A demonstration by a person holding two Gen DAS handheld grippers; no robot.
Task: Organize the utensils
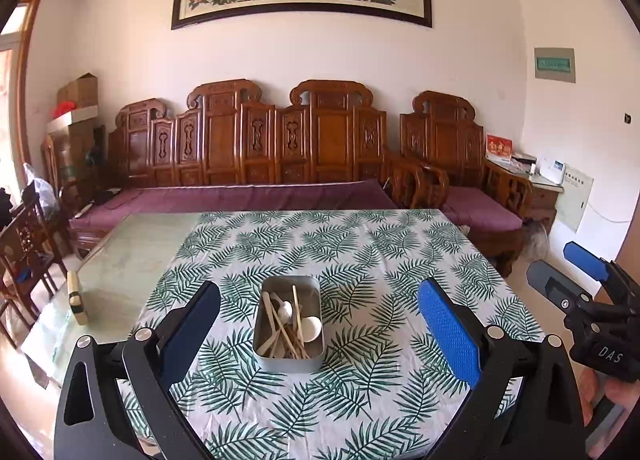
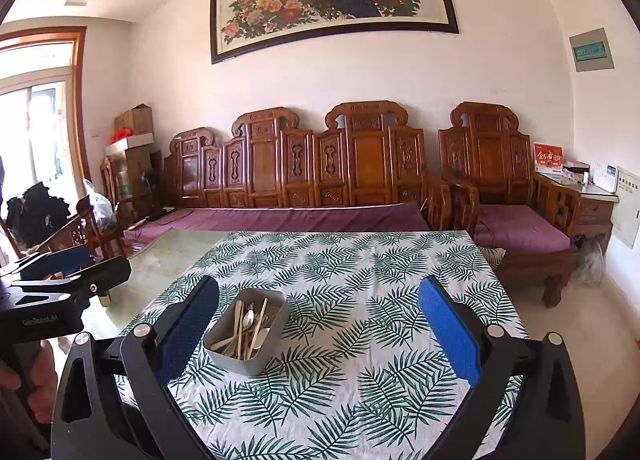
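A grey metal tin (image 1: 289, 360) stands on the leaf-print tablecloth (image 1: 360, 260) and holds a jumble of wooden chopsticks (image 1: 295, 314), pale spoons and a white ceramic spoon (image 1: 310, 328). In the right wrist view the tin (image 2: 236, 358) sits toward the left, with the utensils (image 2: 250, 326) standing in it. My left gripper (image 1: 320, 330) is open and empty, held above the table on my side of the tin. My right gripper (image 2: 320, 330) is open and empty, right of the tin. Each gripper shows at the edge of the other's view.
The cloth covers the right part of a glass-topped table (image 1: 132, 252); a small pale block (image 1: 76, 298) lies on the bare glass at the left. A carved wooden sofa (image 1: 280, 164) with purple cushions stands behind the table, and wooden chairs (image 1: 24, 244) at the left.
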